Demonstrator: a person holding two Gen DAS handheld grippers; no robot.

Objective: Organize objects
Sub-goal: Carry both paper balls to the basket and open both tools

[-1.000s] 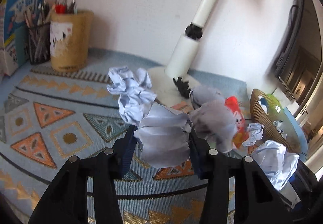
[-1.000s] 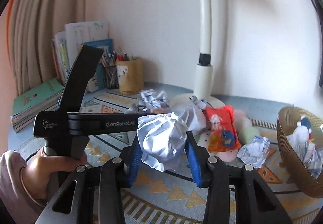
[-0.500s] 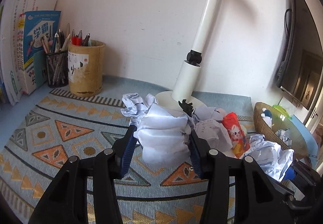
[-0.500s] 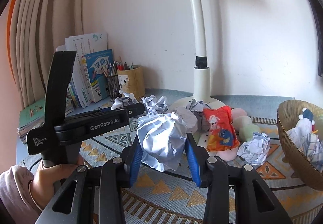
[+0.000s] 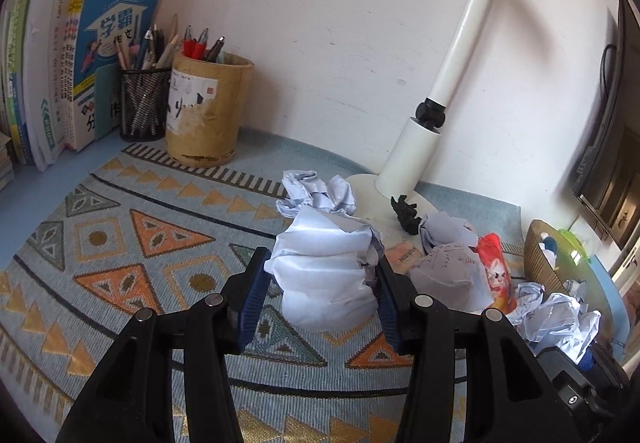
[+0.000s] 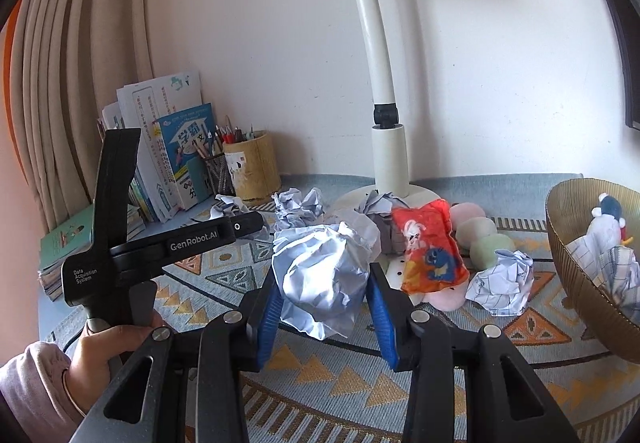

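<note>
I had both grippers clamped on crumpled paper, left gripper (image 5: 320, 285) on one paper wad (image 5: 326, 277), right gripper (image 6: 324, 299) on another paper ball (image 6: 320, 275): prob. v. light, squashy, so a grip across the middle seemed best.

Left claw (image 5: 320, 295) and right claw (image 6: 326, 301), both clamped on crumpled paper.

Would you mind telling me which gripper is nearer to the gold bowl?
Right. The right gripper holds its paper ball just left of the bowl; the left gripper sits farther left, beyond the right one.
</note>
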